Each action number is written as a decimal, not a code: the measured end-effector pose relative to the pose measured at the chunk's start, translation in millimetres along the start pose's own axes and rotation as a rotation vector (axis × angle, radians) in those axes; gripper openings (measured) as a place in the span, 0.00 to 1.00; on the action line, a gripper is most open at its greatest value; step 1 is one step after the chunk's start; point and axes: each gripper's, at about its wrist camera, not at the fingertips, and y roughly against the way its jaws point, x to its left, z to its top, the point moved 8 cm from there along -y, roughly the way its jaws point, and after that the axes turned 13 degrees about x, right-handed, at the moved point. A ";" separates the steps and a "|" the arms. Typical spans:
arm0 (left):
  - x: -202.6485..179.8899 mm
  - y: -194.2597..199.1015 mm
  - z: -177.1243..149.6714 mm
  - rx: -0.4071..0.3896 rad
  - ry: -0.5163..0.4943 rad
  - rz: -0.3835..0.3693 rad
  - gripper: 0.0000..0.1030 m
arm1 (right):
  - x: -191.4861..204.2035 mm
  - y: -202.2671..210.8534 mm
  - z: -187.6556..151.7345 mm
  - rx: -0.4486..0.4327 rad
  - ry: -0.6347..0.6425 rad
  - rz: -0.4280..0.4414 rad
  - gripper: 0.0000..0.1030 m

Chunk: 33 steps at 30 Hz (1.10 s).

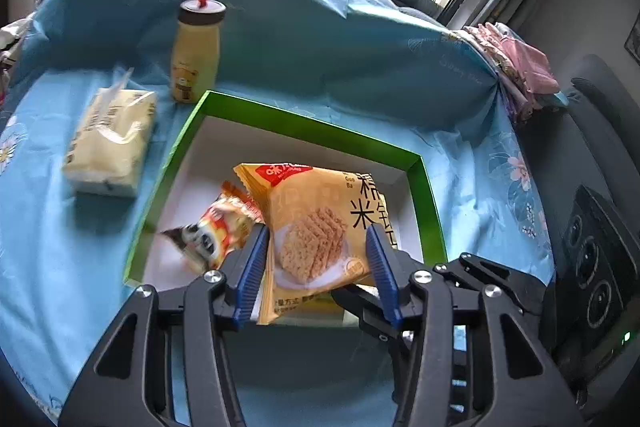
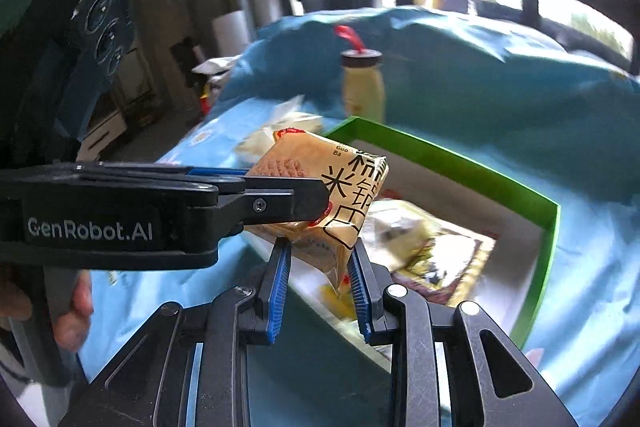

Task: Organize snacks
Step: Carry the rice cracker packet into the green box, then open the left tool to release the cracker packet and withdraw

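Left wrist view: your left gripper has its blue pads partly spread and pinching the yellow rice-cracker bag from both sides. The bag hangs above the green-rimmed box, its long axis running near to far, red logo corner pointing away. You can read "Guo Ba" plus big black Chinese characters down its right side. Below it in the box lies a smaller orange-white snack pack, kinda blurry. Far left of the box stands a yellow bottle with a bear on the label, and a tissue pack lies nearer on the blue cloth.

Right wrist view: your right gripper is narrowly spread, nipping the same bag at its lower corner. The left gripper comes in from the left, marked "GenRobot.AI". Another packet lies in the box, I think; too smeared to read.
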 end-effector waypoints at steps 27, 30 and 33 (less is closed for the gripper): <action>3.9 -38.0 18.3 0.057 0.015 0.037 0.56 | -36.8 -30.3 1.3 0.063 -0.096 -0.006 0.30; 5.2 -37.9 18.5 0.055 0.017 0.056 0.61 | -36.9 -31.0 1.2 0.067 -0.097 -0.010 0.30; 8.2 -36.7 19.1 0.056 0.024 0.075 0.72 | -37.8 -30.3 1.2 0.072 -0.101 -0.023 0.32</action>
